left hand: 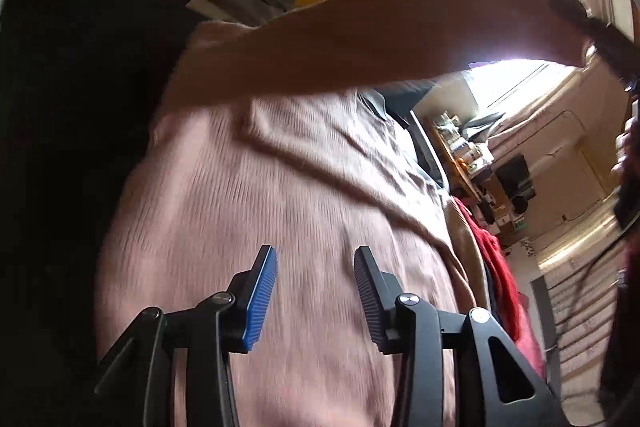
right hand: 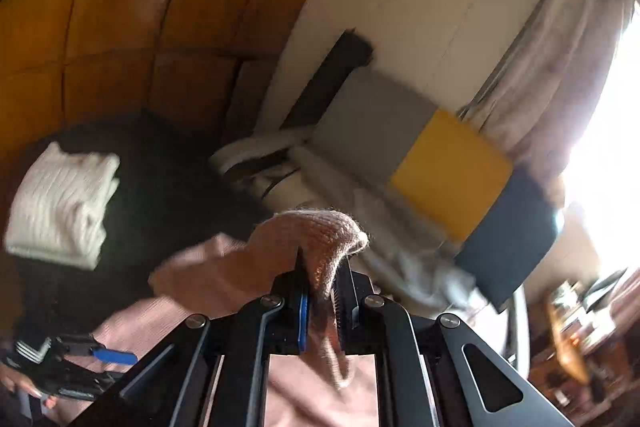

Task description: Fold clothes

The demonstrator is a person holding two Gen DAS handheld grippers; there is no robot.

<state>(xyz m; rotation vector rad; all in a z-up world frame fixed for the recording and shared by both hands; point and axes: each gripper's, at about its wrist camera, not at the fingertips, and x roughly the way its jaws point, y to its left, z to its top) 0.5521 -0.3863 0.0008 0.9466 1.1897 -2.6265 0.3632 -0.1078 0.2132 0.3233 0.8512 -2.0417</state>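
Two claws work one pink knit garment [left hand: 280, 187]. The right claw [right hand: 322, 291] is clamped on a bunched fold of it, lifted, the rest trailing below and behind its fingers. The left claw [left hand: 316, 291] gapes, holding nothing, the pink knit spread just ahead of it. A folded white sweater [right hand: 60, 203] lies far left of the right claw. Judged mid-fold; next, the carried edge needs laying flat.

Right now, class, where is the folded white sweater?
In the right wrist view, the folded white sweater lies at the left edge on a dark surface, left of the pink sweater clamped in the right gripper.
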